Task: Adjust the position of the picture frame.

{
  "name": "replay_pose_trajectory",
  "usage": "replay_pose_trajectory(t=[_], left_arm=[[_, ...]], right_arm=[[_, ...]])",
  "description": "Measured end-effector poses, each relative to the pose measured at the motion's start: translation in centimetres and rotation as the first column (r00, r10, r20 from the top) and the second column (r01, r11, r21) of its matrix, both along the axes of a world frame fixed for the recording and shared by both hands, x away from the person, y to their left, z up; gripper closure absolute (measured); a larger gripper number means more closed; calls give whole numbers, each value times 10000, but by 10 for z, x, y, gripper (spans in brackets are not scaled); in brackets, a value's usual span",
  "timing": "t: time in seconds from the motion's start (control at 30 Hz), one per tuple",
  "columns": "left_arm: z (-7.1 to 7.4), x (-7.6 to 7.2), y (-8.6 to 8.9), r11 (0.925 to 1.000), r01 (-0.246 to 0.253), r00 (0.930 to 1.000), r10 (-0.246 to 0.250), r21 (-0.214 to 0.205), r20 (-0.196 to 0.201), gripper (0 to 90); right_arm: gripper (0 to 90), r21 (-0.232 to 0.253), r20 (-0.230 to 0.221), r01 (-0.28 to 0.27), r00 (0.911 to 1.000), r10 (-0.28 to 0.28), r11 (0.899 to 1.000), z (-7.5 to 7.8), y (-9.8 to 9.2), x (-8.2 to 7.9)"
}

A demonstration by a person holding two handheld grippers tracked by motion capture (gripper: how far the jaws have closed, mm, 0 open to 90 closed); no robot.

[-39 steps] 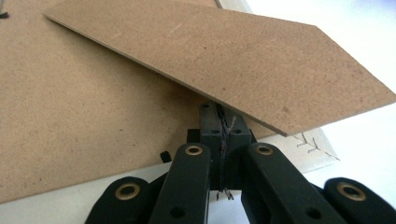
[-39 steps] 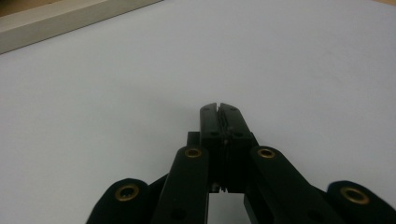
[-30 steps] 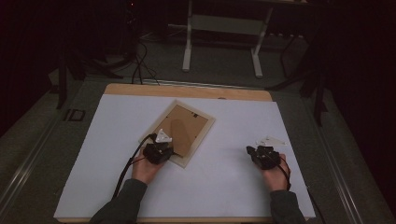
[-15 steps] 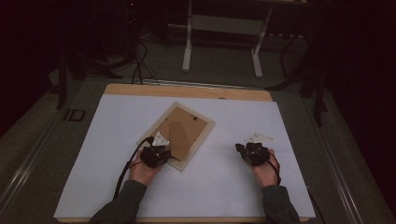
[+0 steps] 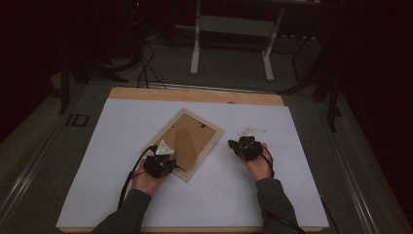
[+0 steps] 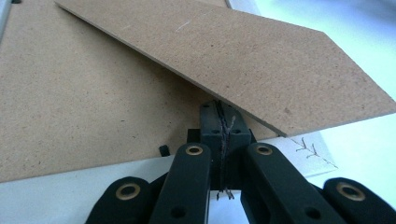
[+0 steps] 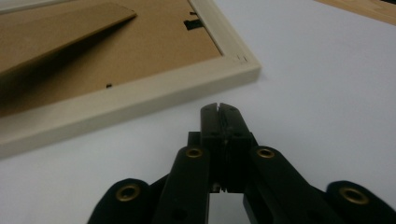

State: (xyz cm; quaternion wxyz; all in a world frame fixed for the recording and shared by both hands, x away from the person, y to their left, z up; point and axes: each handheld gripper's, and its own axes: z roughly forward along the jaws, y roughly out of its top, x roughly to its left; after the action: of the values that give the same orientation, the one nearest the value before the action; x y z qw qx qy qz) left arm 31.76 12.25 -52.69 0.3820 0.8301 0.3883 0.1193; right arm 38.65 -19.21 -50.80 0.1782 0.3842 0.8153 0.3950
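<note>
My left gripper (image 6: 219, 109), closed, sits under the raised stand flap (image 6: 243, 60) of the picture frame (image 5: 184, 142), which lies face down ahead, long axis diagonal; my right gripper (image 7: 218, 108), closed and empty, has the frame's corner just ahead-left, and is close enough to steady it

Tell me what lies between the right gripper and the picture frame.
Nothing: in the right gripper view, bare white table cover separates the shut right gripper from the picture frame; the high view agrees.
</note>
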Motion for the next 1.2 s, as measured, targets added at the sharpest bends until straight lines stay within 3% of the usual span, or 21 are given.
replay_pose_trajectory(t=[0.07, 0.2, 0.23, 0.4, 0.73, 1.0, 1.2], left_arm=[[0, -1, 0, 9998, 128, 9996, -130, 118, 230, 900], [1, -2, 2, 9999, 93, 9998, -96, 123, 196, 900], [4, -4, 4, 9998, 42, 9997, -47, 204, 249, 900], [7, -13, 16, 9974, -245, 9990, 219, 672, 391, 900], [5, -21, 43, 9942, -861, 9963, 855, 650, 112, 900], [-3, -19, 53, 9829, -1312, 9908, 1345, 1293, -166, 900], [-4, -18, 51, 9812, -1303, 9908, 1340, 1426, -166, 900]], right_arm=[[900, 12, -42, -79, 10000, 79, 10000, -2, 6, 6], [900, 31, -112, -149, 9998, 150, 9999, -5, 12, 12], [900, 139, -244, -115, 9996, 119, 9998, -8, 18, 19], [900, 413, -376, -32, 9993, 48, 9991, -9, 28, 26], [900, 87, -373, -350, 9987, 353, 9994, -8, 52, 31], [900, -336, -315, -435, 9986, 424, 9985, -13, 67, 34], [900, -526, -339, -340, 9989, 322, 9980, -12, 72, 38]])
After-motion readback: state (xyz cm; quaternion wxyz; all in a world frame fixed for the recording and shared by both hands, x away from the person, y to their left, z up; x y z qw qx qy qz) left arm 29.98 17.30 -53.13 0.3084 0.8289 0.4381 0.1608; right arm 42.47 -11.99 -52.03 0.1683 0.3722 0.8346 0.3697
